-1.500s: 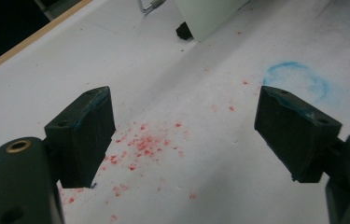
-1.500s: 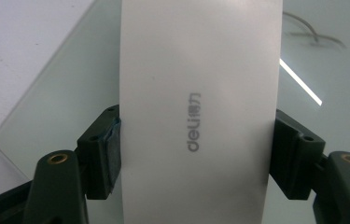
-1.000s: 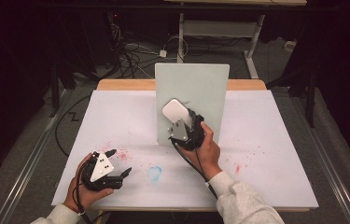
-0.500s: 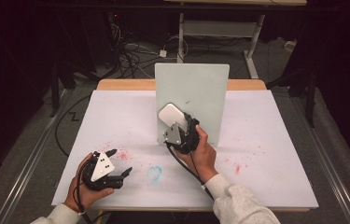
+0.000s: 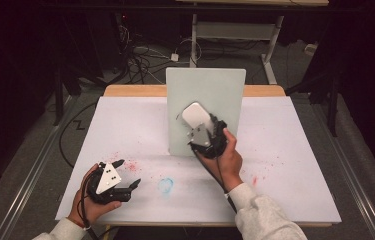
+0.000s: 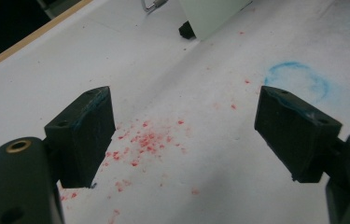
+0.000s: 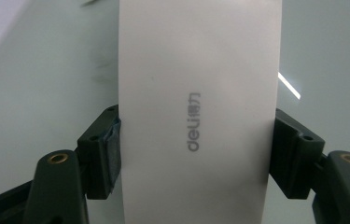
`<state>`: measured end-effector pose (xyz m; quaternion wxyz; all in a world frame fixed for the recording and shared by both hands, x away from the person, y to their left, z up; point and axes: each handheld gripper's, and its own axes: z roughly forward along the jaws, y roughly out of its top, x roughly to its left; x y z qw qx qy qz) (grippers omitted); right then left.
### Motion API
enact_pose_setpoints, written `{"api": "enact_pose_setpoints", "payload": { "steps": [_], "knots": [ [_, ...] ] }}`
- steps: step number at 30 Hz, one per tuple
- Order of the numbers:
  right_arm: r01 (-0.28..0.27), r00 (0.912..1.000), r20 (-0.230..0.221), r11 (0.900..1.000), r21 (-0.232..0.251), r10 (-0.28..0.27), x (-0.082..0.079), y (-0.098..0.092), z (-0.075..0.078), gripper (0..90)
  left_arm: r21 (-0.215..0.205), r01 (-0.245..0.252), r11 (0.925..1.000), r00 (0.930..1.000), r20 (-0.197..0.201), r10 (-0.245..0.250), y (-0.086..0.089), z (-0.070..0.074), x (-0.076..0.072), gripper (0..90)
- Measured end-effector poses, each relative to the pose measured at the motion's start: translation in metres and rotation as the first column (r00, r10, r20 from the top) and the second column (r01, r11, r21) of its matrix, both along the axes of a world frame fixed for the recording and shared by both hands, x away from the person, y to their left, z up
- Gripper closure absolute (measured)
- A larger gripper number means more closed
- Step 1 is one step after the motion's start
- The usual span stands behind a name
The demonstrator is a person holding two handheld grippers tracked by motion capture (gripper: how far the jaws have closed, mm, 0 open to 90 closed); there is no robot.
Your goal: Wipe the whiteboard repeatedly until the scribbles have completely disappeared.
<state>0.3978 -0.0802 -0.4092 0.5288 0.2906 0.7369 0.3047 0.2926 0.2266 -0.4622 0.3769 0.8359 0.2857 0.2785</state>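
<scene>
With my right tool [image 5: 201,131] clamped on the eraser [image 5: 195,116], I press flat against the whiteboard [image 5: 225,95]; left tool [image 5: 125,177] idles open.

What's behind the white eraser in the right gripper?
Behind the white eraser, clamped in the right gripper, stands the upright pale board. The patch of board the eraser covers is hidden.

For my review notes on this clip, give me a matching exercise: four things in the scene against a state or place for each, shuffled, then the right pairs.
Things:
1. white eraser
2. left gripper
3. whiteboard
4. blue ring mark

States:
A. jaws open, nothing between them
B. stands upright at the table's middle
C. clamped in the right gripper, against the board
D. on the table cover, near the front edge

Pairs: 1-C, 2-A, 3-B, 4-D
</scene>
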Motion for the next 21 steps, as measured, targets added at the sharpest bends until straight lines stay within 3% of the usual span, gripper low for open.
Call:
{"api": "enact_pose_setpoints", "payload": {
  "steps": [3, 10, 12, 16, 21],
  "knots": [
    [0.024, 0.9997, 0.0, 0.999, 0.041, -0.024, 0.002, -0.012, 0.007, 31.0, 0.004, 0.002, 1.0, 1.0, 0.001, -0.002, -0.001, 0.0, -0.001, 19.2],
    [0.035, 0.9994, 0.0, 0.997, 0.068, -0.035, -0.002, -0.011, -0.004, 30.9, 0.003, 0.003, 1.0, 1.0, -0.003, -0.003, -0.002, 0.0, 0.0, 19.2],
    [0.026, 0.9997, -0.006, 0.999, 0.048, -0.025, -0.003, -0.006, -0.009, 30.9, 0.01, 0.007, 0.9999, 1.0, -0.005, -0.007, -0.003, 0.0, 0.0, 19.2],
    [-0.008, 0.9998, -0.017, 0.999, -0.041, 0.008, -0.009, 0.009, -0.028, 30.9, 0.006, 0.008, 1.0, 1.0, -0.002, -0.008, -0.004, 0.0, 0.001, 19.2],
    [-0.049, 0.9987, -0.025, 0.988, -0.144, 0.045, -0.016, 0.025, -0.05, 30.8, 0.005, 0.012, 0.9999, 0.9999, -0.003, -0.012, -0.004, 0.0, 0.001, 19.2]
  ]
}}
